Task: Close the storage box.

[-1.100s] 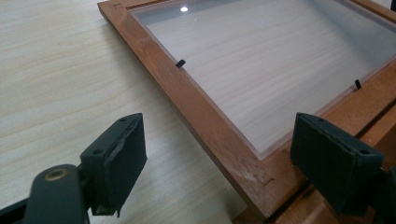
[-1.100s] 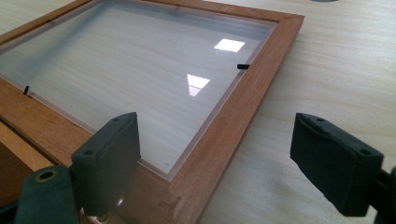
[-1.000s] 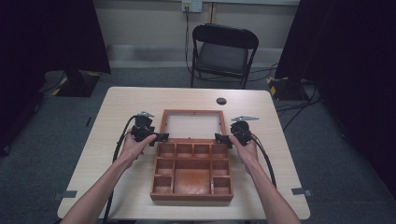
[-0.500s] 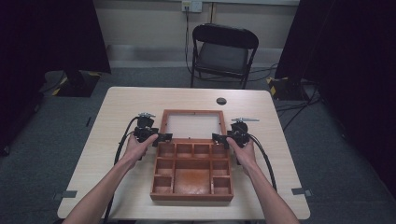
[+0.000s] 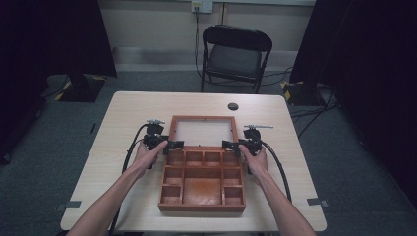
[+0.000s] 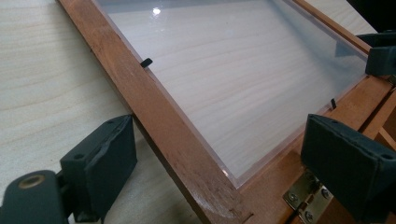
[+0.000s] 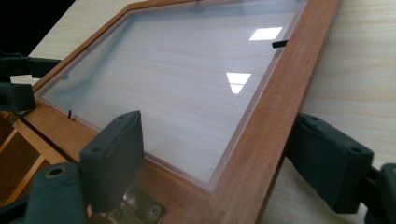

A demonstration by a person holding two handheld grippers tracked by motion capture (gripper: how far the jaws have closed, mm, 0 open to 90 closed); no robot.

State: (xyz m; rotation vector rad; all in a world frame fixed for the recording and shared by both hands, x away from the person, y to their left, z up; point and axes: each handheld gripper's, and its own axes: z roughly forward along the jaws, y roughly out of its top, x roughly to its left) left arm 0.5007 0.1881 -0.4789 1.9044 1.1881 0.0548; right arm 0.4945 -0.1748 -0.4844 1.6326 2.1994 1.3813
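A brown wooden box [image 5: 201,208] with several compartments lies on the table. Its lid [image 5: 202,118], a wooden frame around a clear pane, is folded back flat behind it. My left gripper [image 5: 174,145] is at the lid's left hinge corner. Its jaws [image 6: 224,158] straddle the frame rail [image 6: 154,116] and have just been opening, with the pads clear of the wood. My right gripper [image 5: 227,145] is at the right hinge corner. Its jaws [image 7: 222,156] have just been closing around the rail [image 7: 275,102], and the inner pad still stands off over the pane.
Brass hinges [image 6: 303,198] [image 7: 140,207] join lid and box. A small black round thing [image 5: 233,106] sits on the light wooden table [image 5: 123,118] behind the lid. A black chair [image 5: 236,54] stands past the far edge. Cables trail back along both forearms.
The left gripper has edged a little toward the box corner. The box, its flat lid and the right hand have stayed where they were.
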